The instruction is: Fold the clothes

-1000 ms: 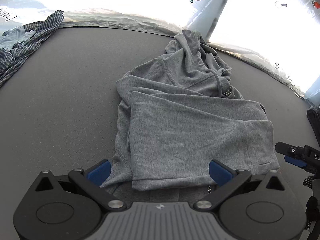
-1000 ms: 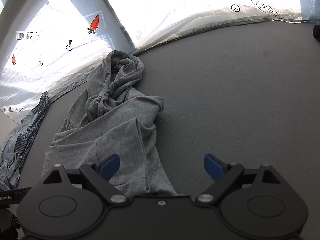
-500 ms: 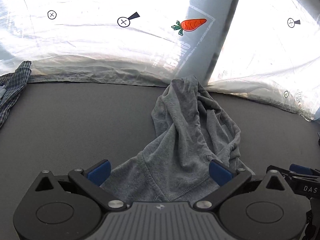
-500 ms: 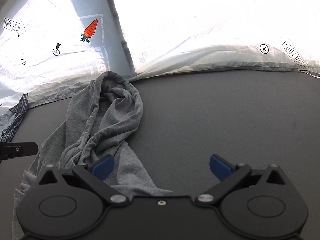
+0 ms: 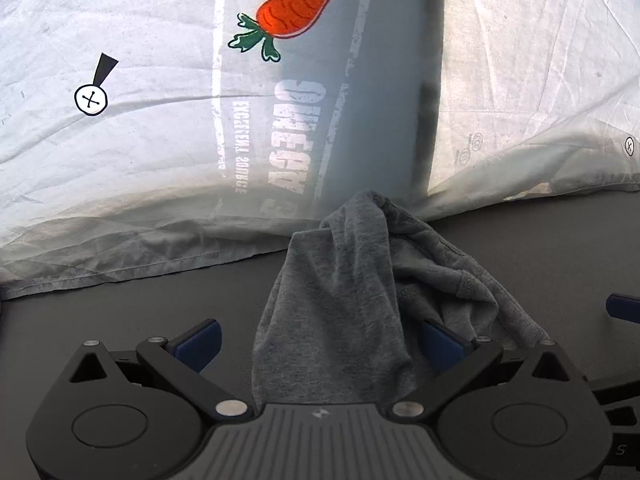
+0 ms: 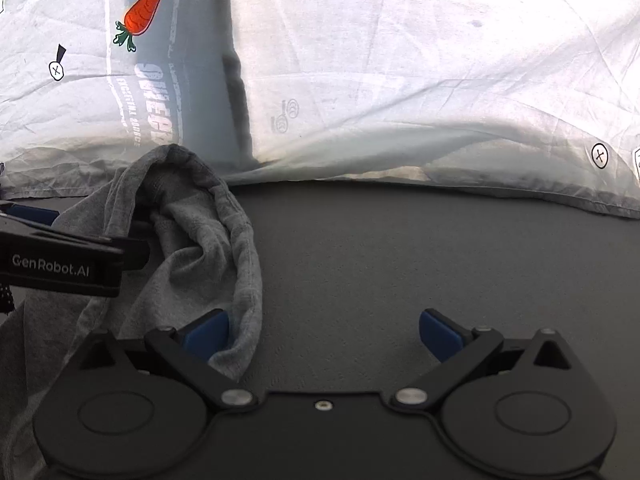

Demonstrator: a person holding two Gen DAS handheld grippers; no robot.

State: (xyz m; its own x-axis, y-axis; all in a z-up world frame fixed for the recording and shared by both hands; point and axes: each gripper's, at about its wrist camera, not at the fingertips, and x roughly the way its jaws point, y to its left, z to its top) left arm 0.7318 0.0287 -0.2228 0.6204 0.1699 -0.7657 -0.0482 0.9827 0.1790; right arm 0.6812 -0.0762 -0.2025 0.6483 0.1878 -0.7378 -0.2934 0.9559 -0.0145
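A grey hoodie (image 5: pixel 340 300) lies on the dark grey table (image 5: pixel 140 312), its bunched hood end reaching the white backdrop. My left gripper (image 5: pixel 320 340) hangs over the hood, open wide, with cloth lying loose between its blue pads. In the right wrist view the hood (image 6: pixel 200 240) sits at the left. My right gripper (image 6: pixel 324 332) stands open over bare table, its left pad (image 6: pixel 208 334) right at the hood's edge. The left gripper's black body (image 6: pixel 60 264) reaches over the cloth there. The hoodie's folded body is hidden below both cameras.
A crumpled white sheet (image 5: pixel 120 180) printed with a carrot (image 5: pixel 300 8) and small marker symbols rises along the table's far edge. Bare grey table (image 6: pixel 440 260) stretches to the right of the hood.
Both grippers have travelled forward along the hoodie from its folded body to the hood end. The checked shirt at the left has left the view. Both stayed open.
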